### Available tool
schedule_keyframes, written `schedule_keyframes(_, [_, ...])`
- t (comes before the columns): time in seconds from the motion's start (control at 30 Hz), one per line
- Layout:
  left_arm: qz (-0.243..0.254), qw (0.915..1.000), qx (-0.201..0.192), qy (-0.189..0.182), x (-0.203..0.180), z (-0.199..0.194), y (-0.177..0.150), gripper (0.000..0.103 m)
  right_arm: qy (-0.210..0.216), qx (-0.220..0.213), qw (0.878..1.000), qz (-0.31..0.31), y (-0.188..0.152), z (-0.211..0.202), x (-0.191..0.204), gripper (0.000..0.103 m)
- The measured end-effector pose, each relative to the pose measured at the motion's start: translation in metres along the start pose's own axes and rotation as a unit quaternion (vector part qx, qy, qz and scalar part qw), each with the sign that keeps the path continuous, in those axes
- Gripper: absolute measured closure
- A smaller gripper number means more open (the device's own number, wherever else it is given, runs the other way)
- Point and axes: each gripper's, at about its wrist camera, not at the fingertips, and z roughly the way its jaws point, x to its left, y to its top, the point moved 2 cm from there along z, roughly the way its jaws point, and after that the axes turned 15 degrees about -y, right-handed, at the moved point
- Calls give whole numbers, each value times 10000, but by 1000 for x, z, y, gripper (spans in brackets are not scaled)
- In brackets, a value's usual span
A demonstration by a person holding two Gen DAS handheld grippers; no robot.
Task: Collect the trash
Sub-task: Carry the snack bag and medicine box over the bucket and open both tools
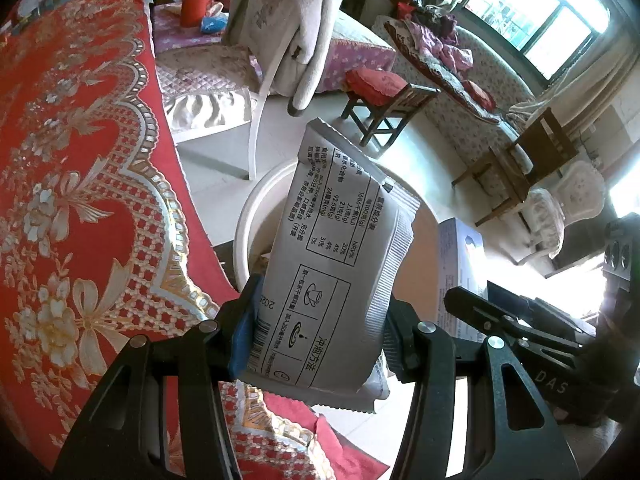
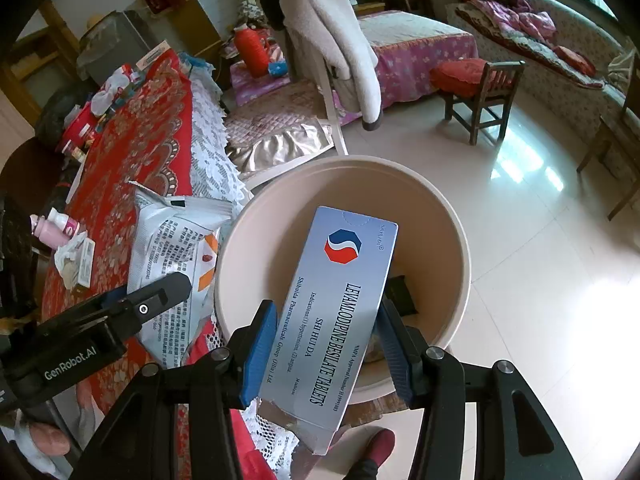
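My left gripper [image 1: 316,332] is shut on a silver food packet [image 1: 332,256] printed with a nutrition table, held upright over the white bin [image 1: 256,208] beside the table. My right gripper [image 2: 328,344] is shut on a flat silver tablet box [image 2: 336,304] with a red and blue logo, held above the open bin [image 2: 448,216]. The packet [image 2: 172,248] and the left gripper [image 2: 168,292] also show in the right wrist view, left of the bin. The right gripper [image 1: 480,304] and the box [image 1: 460,264] show at the right of the left wrist view. A dark item [image 2: 402,294] lies inside the bin.
A table with a red floral cloth [image 2: 120,152] and lace edge stands left of the bin, holding a pink bottle [image 2: 52,228], crumpled tissue [image 2: 70,264] and other clutter. A chair draped with a white coat [image 2: 340,40], a red-cushioned stool [image 2: 476,92] and sofas stand on the tiled floor.
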Motion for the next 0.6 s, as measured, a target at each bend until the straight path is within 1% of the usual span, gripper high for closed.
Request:
schedule_keyframes(0.17, [-77,9999,28,-83,1,5,2,52,1,20,10000,14,3,3,-3,53])
schedule_keyframes(0.37, [-168,9996,-41,-236,4,6,2,50,-11,47,10000,-2,4,6,-4,53])
schedule_keyframes(0.4, [-192,9994,-55,-270,4,6,3,49,-16,49,10000,-4,4,7,-4,53])
schedule_keyframes(0.47, [-252,9989,-67,-382,8,6,3,43,-27,51,10000,-2,4,8,-5,53])
schedule_keyframes(0.6, [-227,9982,-40,-550,5,6,3,40,-90,69,9999,54,5,11,-6,53])
